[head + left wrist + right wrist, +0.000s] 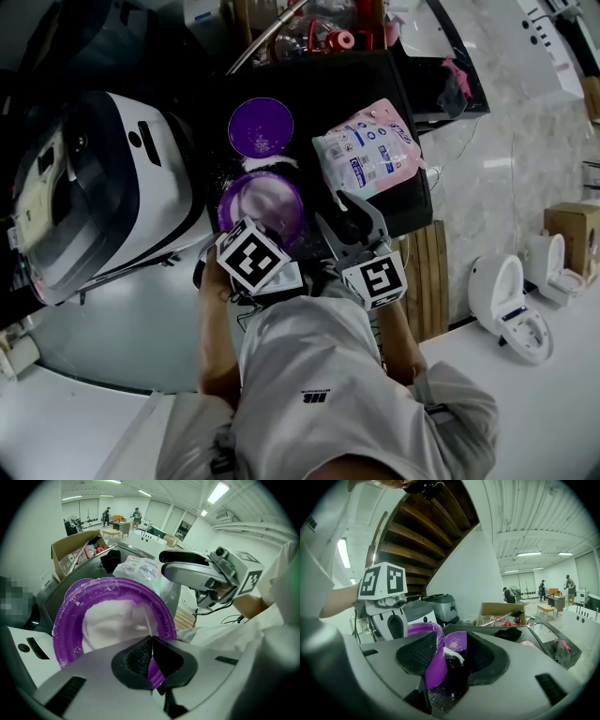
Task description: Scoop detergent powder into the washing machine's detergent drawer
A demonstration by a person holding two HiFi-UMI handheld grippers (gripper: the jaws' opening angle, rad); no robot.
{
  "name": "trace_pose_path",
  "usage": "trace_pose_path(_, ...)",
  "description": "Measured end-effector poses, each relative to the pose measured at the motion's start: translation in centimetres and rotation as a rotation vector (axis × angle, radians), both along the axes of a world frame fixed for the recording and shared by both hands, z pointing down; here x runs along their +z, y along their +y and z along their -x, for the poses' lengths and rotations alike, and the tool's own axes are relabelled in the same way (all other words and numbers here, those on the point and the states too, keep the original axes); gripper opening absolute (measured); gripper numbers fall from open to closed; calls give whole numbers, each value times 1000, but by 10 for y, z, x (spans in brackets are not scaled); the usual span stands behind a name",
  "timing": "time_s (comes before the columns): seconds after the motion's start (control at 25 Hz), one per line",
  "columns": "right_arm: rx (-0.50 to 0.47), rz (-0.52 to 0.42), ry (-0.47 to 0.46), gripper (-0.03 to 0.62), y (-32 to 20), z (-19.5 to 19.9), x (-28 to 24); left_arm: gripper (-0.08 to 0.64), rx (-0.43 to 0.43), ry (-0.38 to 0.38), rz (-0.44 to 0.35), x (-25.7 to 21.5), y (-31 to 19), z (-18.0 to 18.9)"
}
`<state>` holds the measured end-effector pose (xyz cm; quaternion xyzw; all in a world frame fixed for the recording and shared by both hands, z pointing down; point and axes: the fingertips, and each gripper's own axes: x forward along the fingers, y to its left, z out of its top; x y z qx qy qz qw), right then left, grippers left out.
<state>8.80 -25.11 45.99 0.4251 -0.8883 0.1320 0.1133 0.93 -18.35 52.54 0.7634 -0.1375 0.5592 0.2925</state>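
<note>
Your left gripper (151, 639) is clamped on the near rim of the purple tub (65, 616), with white powder (112, 620) just ahead of its jaws. Your right gripper (451, 641), just beside that tub, grips a black scoop (454, 672) topped with powder.

No text can be read anywhere: the pink-and-white bag (368, 150) at the right edge of the dark tabletop (412, 202) carries blue and dark print too small to make out, and the small dark logo on the person's grey shirt (281, 361) is illegible
</note>
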Motion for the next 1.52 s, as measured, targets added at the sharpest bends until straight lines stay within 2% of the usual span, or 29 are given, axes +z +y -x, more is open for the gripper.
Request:
trace_pose_path(0.2,-10,38,1,181,6,-1,4,15,-54,41,1,-7,2,8)
trace_pose_path(0.6,-22,43,-10,181,9,5,3,15,-196,234,18,-24,7,10)
trace_pose_path(0.76,-33,46,-5,181,11,11,2,15,-247,288,16,-28,9,13)
trace_pose_path(1.2,-69,49,23,181,25,33,1,15,-432,464,-38,-40,4,21)
trace_pose_path(1.52,-76,43,50,181,34,50,2,15,-542,528,-138,-44,-3,31)
